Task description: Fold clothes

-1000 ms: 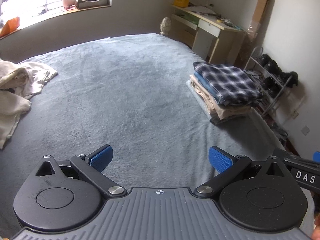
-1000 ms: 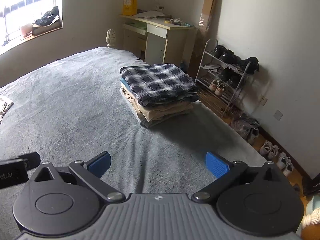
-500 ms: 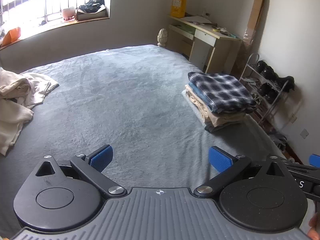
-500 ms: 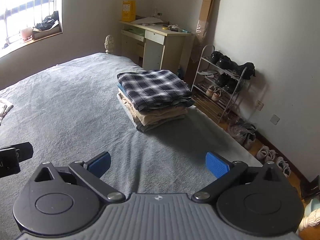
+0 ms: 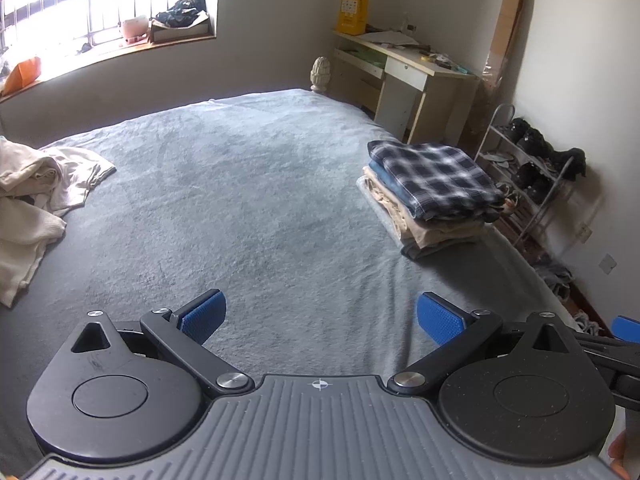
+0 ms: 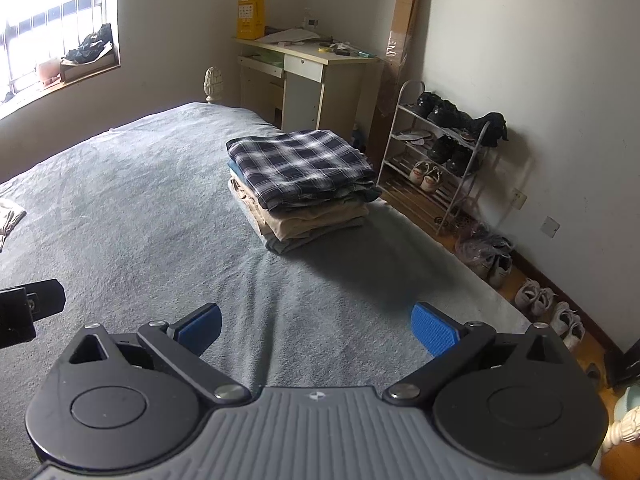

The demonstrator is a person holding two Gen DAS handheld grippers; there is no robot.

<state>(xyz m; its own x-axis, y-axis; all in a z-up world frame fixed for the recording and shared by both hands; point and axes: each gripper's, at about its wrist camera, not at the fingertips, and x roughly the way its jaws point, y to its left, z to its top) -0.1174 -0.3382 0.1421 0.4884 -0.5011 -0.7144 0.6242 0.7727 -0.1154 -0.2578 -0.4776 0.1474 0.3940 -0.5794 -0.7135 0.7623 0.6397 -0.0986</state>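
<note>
left wrist: left gripper point(image 5: 320, 316) wide, empty

Cream clothes pile point(image 5: 28, 204) edge-cropped

The right gripper point(image 6: 316, 326), fingers spread wide and empty, hovers above the grey bed cover point(image 6: 140, 200), facing the folded clothes stack point(image 6: 300, 188) beside the shoe rack point(image 6: 440, 152).

Open bedspread ahead, clothes at both edges

The grey bed point(image 5: 248, 208) lies bare across its middle; a folded stack point(image 6: 300, 184) blocks the right edge, a cream unfolded heap point(image 5: 36, 196) the left, and a shoe rack point(image 6: 444, 152) stands beyond the stack.
</note>
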